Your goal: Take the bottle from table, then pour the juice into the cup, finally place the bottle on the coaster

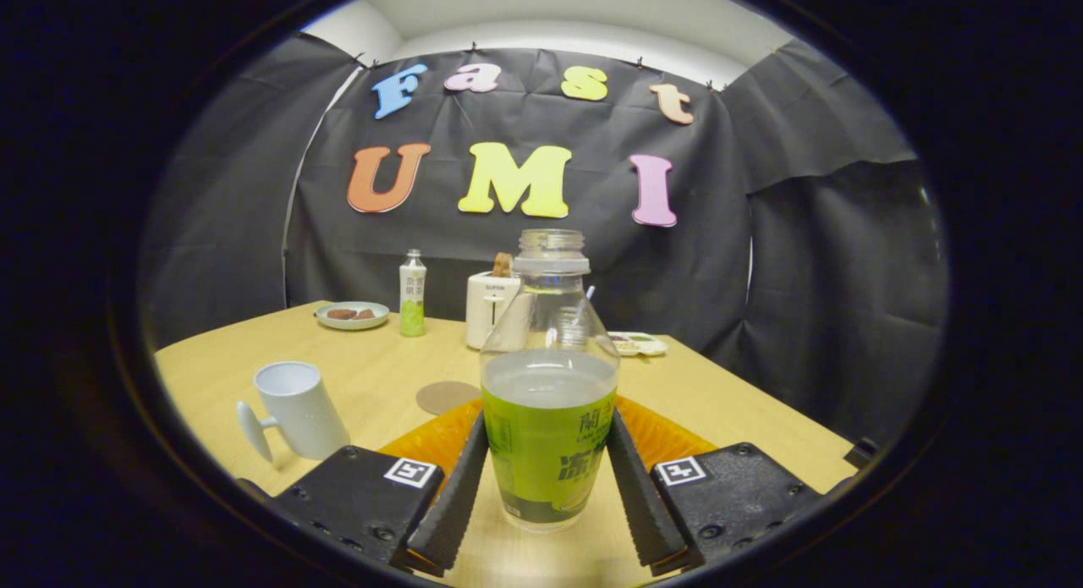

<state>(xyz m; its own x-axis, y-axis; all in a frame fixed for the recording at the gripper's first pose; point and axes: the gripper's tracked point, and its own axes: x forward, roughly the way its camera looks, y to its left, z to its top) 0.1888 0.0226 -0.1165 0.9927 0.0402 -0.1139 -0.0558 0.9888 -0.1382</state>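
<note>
Your inventory, largest first: the wooden table (728, 402), bearing everything else. On it, behind the bottle, an orange ribbed mat (431, 440) shows to both sides of your fingers. Next, the bottle (548, 385), uncapped, upright, its long axis vertical and its open mouth pointing straight up, part-filled with pale liquid, green label facing you. Your gripper (548, 478) has both fingers pressed against the bottle's lower sides, holding it between them. The white cup (298, 409) stands upright well off to the fingers' left, handle toward you. A white toaster (489, 307) sits beyond the bottle, a second small bottle (412, 294) beside it, then a plate (352, 315). Last, the round brown coaster (447, 396), flat just beyond the mat.
</note>
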